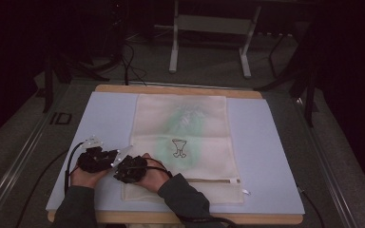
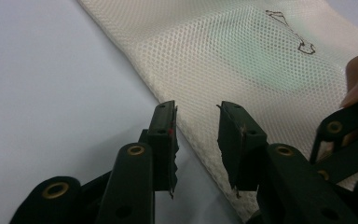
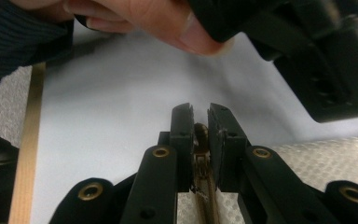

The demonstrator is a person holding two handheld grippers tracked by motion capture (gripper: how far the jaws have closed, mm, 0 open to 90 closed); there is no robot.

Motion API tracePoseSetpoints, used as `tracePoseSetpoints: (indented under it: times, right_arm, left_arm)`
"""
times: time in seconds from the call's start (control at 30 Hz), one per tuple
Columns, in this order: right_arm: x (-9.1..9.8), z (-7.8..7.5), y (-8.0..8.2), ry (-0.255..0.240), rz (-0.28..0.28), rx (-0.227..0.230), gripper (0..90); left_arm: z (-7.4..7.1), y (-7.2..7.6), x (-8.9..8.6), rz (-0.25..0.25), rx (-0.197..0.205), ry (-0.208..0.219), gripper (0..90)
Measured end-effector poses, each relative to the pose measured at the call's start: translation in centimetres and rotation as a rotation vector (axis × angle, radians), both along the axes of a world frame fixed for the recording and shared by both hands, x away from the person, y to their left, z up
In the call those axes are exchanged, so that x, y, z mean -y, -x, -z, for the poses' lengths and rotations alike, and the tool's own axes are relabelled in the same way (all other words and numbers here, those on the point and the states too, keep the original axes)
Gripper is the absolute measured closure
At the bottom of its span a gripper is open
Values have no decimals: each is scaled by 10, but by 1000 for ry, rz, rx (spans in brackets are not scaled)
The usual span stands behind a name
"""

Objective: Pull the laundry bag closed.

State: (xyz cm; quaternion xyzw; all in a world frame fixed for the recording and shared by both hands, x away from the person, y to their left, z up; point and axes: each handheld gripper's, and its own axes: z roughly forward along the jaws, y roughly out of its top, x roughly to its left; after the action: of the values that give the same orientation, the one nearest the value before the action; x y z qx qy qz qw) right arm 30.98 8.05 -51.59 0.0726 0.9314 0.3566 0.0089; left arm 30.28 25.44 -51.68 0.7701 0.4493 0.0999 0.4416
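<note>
Currently, the left gripper [image 2: 196, 135] hovers with jaws apart over the left edge of the mesh bag [image 1: 185, 142], gripping nothing. Just to its right, at the bag's near-left corner, the right gripper [image 3: 200, 135] is clamped on the zipper pull [image 3: 200, 133]. The zipper [image 1: 214, 181] runs rightward along the near edge.

Mesh bag [image 1: 185, 142]: near-left corner hidden under both hands. Printed motif [image 1: 179, 148] too small to identify (cup-like outline). Zipper slider [image 3: 200, 133] mostly hidden between right gripper [image 3: 200, 121] jaws.
</note>
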Motion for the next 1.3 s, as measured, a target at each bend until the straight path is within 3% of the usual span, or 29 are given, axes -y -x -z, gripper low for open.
tracePoseSetpoints:
  times: [0.53,0.77,0.93,1.03,1.2,1.3]
  right_arm:
    - [30,-2,-1,-21,18,-42,808]
    - [35,6,-2,-14,17,-57,807]
    - [37,9,-2,-11,14,-57,808]
    - [38,10,-1,-13,17,-58,808]
    - [39,11,-1,-16,17,-60,808]
    - [39,12,-1,-16,15,-59,808]
  left_arm:
    - [1,1,7,48,-14,6,710]
    - [3,1,14,88,-33,-15,779]
    - [5,2,16,147,-56,-19,885]
    - [6,2,18,170,-73,-19,895]
    - [11,2,24,193,-118,-55,897]
    - [14,3,29,208,-140,-113,897]
